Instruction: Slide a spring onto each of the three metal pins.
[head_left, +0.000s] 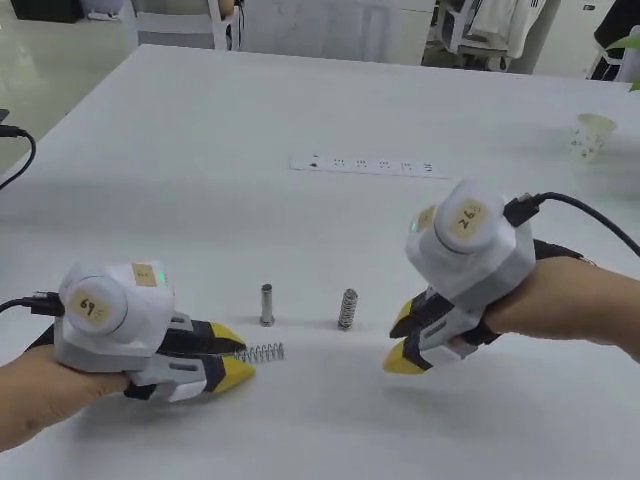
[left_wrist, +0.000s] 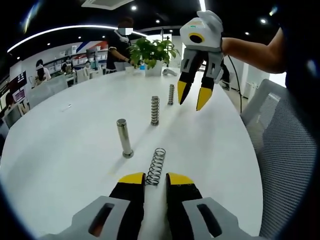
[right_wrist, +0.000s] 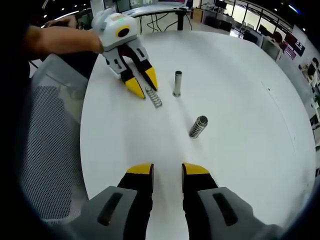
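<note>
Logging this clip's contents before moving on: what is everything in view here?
Table: 1, white, beneath everything.
Bare pin: 1, silver, upright mid-table.
Sprung pin: 2, silver, upright, in line beyond the bare pin; the second stands behind the first.
Loose spring: 1, silver, lying flat, one end between the left jaws.
Power strip: 1, white, far side.
Paper cup: 1, white, far right.
Plant: 1, green, table's end.
Left gripper: 1, white, black, yellow tips; grip on spring unclear.
Right gripper: 1, same colours, jaws open, empty.
</note>
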